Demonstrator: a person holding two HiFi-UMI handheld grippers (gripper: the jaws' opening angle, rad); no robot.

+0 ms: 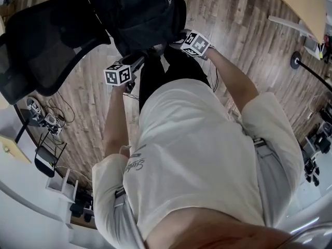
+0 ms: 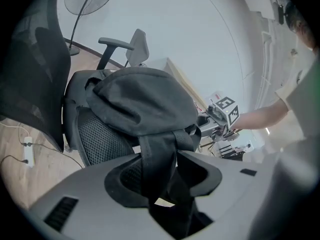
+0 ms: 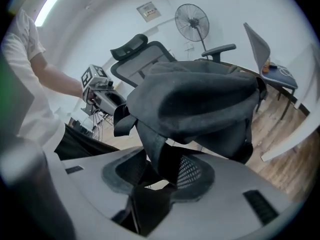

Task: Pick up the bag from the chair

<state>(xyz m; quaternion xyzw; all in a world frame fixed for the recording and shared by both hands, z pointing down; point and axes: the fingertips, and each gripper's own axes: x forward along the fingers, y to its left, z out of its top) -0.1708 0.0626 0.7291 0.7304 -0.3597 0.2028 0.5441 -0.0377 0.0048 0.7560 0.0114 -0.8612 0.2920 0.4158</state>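
A black backpack (image 1: 140, 14) is over the seat of a black mesh office chair (image 1: 46, 40), beside its backrest. Whether it still rests on the seat I cannot tell. In the left gripper view the bag (image 2: 145, 99) bulges above the mesh seat (image 2: 100, 139), and one of its straps (image 2: 157, 159) runs down through my left gripper (image 2: 162, 184), which is shut on it. In the right gripper view the bag (image 3: 200, 99) fills the middle, and my right gripper (image 3: 155, 184) is shut on another strap (image 3: 147, 144). The two grippers (image 1: 136, 61) (image 1: 179, 39) flank the bag's near side.
The floor is wood planking, with cables and small gear (image 1: 46, 121) at the left. A pale desk edge (image 1: 306, 4) lies at the upper right. A standing fan (image 3: 192, 21) and a second chair (image 3: 260, 49) are behind the bag. My legs are close to the chair.
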